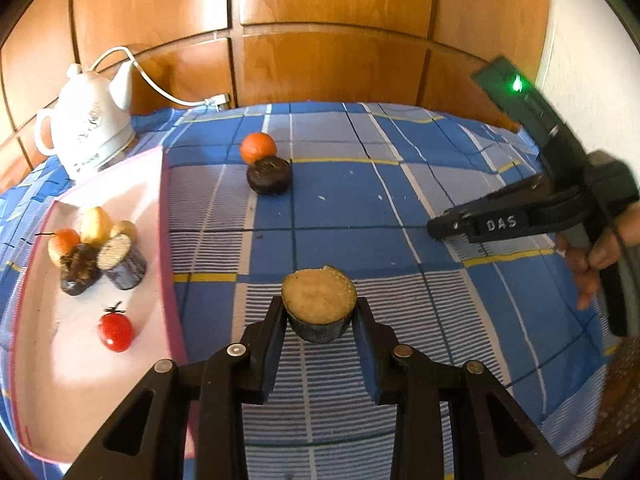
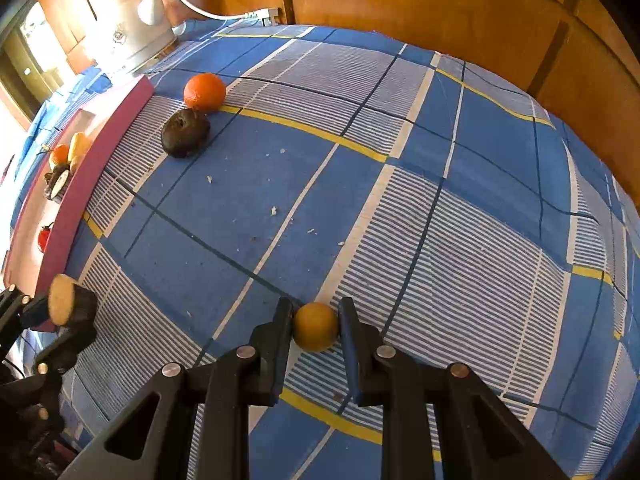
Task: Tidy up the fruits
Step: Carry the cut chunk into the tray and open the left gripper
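A: Fruit in both grippers. The left gripper (image 1: 320, 312) pinches a dark chunk (image 1: 319, 304), cut face up, by its sides; it hangs above the blue check cloth (image 1: 344, 208) on the table, just beside the pink tray (image 1: 160, 184).

B: And the right gripper (image 2: 316, 326)?

A: Pressed onto a small yellow fruit (image 2: 316, 326), pads at its widest part, low over the cloth. Whether it is lifted clear I cannot tell.

B: How will they handle?

A: Both look light, I would judge. The yellow fruit is round and smooth, so it may roll or squirt out if gripped off-centre; holding it across the middle is right. The chunk has straight sides and a flat face, so it should sit firm. Its pale face looks crumbly, and there are crumbs on the cloth, so I would squeeze gently and keep the pads on the dark skin.

B: What is left?

A: An orange (image 1: 258, 148) and a dark round fruit (image 1: 269, 175), touching each other, near the tray's far corner. The orange is best taken across its middle. The dark fruit is squat; take it by the sides.

B: In the tray?

A: A tomato (image 1: 115, 332) alone, and a cluster of two more chunks (image 1: 102, 266) with small yellow and orange fruits behind. A white kettle (image 1: 90, 128) stands beyond.
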`<state>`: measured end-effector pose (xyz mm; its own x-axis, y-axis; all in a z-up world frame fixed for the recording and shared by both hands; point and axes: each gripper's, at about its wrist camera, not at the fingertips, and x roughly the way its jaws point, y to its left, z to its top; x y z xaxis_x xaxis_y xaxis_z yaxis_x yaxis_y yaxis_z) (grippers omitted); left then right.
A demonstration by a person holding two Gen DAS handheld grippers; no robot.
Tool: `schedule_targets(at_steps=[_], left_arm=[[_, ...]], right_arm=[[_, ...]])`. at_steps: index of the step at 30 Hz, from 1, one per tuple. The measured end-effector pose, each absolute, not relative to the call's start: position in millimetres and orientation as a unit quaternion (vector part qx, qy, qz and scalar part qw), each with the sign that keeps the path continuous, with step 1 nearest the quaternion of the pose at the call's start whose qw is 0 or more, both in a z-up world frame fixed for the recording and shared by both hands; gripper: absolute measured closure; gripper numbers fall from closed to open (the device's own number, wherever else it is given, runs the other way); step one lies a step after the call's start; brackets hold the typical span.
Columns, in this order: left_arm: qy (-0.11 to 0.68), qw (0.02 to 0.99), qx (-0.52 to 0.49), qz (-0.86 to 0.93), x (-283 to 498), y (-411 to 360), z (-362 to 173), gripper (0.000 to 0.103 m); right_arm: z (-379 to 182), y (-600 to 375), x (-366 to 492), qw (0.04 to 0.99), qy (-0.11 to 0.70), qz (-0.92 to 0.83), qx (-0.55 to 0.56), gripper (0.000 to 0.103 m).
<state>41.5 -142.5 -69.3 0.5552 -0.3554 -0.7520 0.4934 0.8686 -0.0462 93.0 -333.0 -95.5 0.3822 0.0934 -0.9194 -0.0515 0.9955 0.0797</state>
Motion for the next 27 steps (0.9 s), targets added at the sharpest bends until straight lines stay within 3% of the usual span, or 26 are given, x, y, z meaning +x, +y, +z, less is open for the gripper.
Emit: schedule_targets(at_steps=[15,27], left_arm=[[0.384,0.901,0.052,-0.197,27.7,-103.9,-24.8,0.069],[0.384,0.909,0.031,-0.16,28.9,-72.5,-18.5,0.069]], right_arm=[[-95.5,-318.7,90.1,0.836,0.548,0.041,-0.011,0.079],[-94.5,-310.3,84.9,0.842,0.537,0.041,-0.037,0.08]])
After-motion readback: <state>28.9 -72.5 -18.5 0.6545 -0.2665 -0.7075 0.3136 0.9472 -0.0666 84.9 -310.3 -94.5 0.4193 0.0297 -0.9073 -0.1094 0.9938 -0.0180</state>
